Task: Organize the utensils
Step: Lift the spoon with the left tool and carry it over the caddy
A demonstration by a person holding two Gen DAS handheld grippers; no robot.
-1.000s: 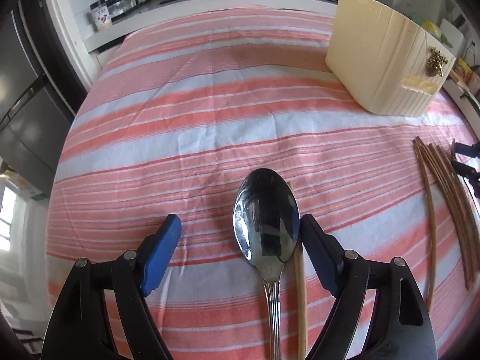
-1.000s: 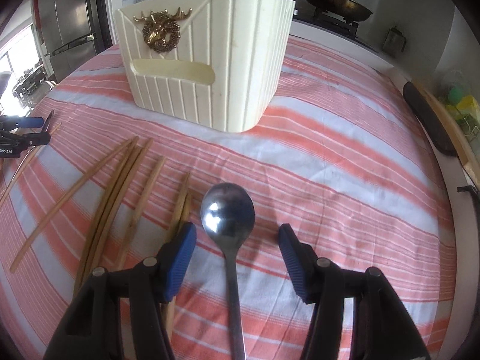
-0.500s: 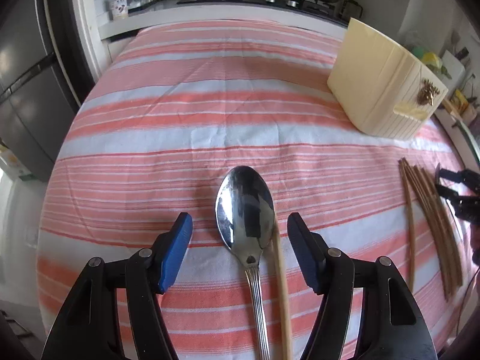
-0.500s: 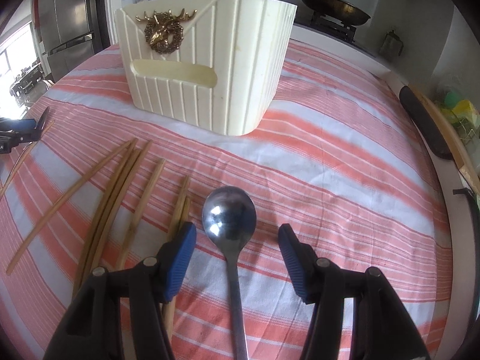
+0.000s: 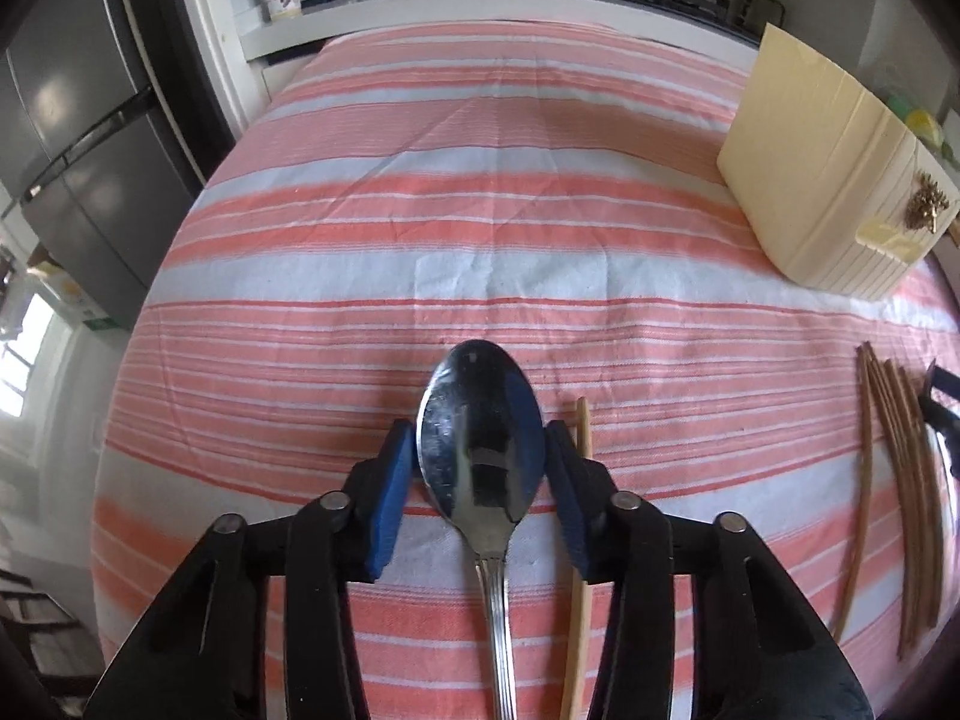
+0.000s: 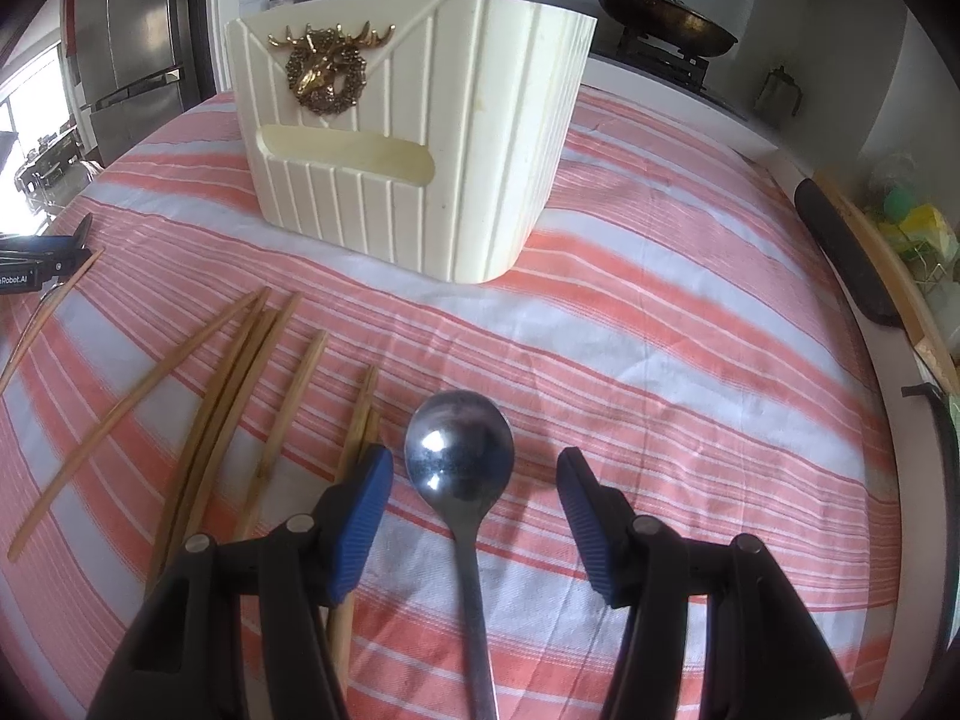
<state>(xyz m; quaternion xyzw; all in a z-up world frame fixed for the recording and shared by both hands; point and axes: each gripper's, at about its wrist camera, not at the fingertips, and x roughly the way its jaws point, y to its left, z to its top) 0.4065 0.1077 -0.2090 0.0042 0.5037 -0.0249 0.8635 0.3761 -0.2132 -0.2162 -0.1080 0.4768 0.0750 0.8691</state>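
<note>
My left gripper (image 5: 480, 456) is closing on the bowl of a spoon (image 5: 481, 444) at lower centre of its view, the blue pads at its edges, one chopstick (image 5: 579, 516) just right. My right gripper (image 6: 474, 480) sits apart around a second spoon (image 6: 459, 456), not gripping, loose chopsticks (image 6: 228, 384) to its left. I judge this the pick-up step; next comes lifting toward the cream holder (image 6: 414, 138) in the upper frame.

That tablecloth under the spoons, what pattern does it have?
The tablecloth has coral-pink and white horizontal stripes, wide and thin; clearest in the left wrist view.
</note>
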